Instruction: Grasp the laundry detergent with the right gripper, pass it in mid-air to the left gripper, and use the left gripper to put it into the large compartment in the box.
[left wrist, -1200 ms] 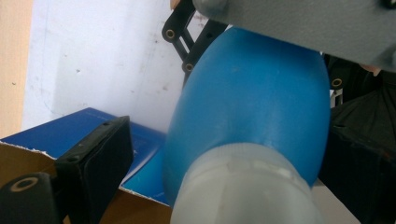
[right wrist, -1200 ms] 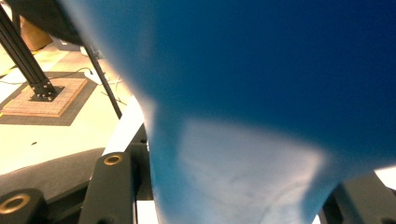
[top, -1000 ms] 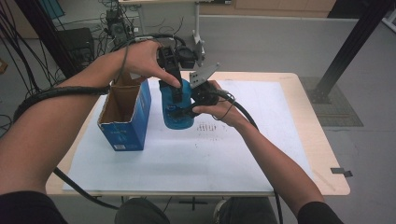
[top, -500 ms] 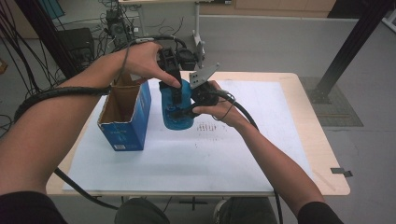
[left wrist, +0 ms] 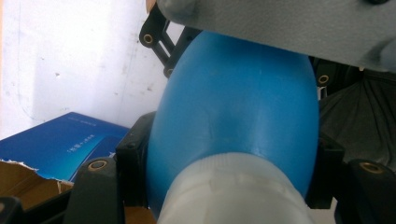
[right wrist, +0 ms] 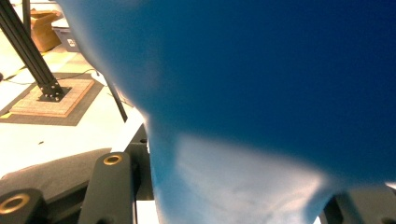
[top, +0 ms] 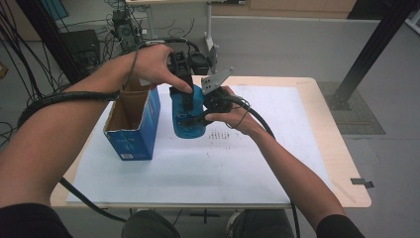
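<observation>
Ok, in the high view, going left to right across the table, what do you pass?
Open blue cardboard box → blue bottle gripped by both grippers → right hand → bare white sheet → wooden table edge.

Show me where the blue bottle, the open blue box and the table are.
blue bottle (top: 187, 126): high view, lower body.
open blue box (top: 134, 141): high view, front side wall.
table (top: 327, 139): high view, bare wooden right edge.

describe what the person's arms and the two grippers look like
Both forearms are bare, with dark short sleeves at the bottom edge. The left gripper and right gripper are black; the right carries a grey three-cornered plate. A thick black cable trails from each.
</observation>
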`<control>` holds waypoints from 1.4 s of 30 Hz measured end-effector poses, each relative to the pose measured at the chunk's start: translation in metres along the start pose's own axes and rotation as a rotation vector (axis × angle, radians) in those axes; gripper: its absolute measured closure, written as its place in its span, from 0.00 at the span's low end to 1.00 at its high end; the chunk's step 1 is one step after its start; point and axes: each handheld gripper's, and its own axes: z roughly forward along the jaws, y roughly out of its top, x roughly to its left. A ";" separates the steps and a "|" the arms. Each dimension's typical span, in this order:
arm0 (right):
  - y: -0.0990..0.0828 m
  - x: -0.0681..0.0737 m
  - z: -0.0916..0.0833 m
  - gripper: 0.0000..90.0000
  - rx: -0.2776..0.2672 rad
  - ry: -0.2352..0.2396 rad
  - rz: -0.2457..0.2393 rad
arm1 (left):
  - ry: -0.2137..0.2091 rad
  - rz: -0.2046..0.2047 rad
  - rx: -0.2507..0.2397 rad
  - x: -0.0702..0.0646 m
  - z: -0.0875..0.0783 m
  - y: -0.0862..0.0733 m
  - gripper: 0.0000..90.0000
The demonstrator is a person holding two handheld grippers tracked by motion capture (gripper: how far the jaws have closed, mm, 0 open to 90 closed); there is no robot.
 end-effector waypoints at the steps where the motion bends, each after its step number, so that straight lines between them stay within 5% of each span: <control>1: 0.000 0.000 0.000 0.48 -0.001 -0.002 0.000 | 0.001 0.000 0.000 0.000 0.000 0.000 0.39; 42: -0.002 -0.003 0.001 0.47 -0.003 -0.011 0.017 | 0.008 0.005 0.006 0.001 0.001 0.001 0.40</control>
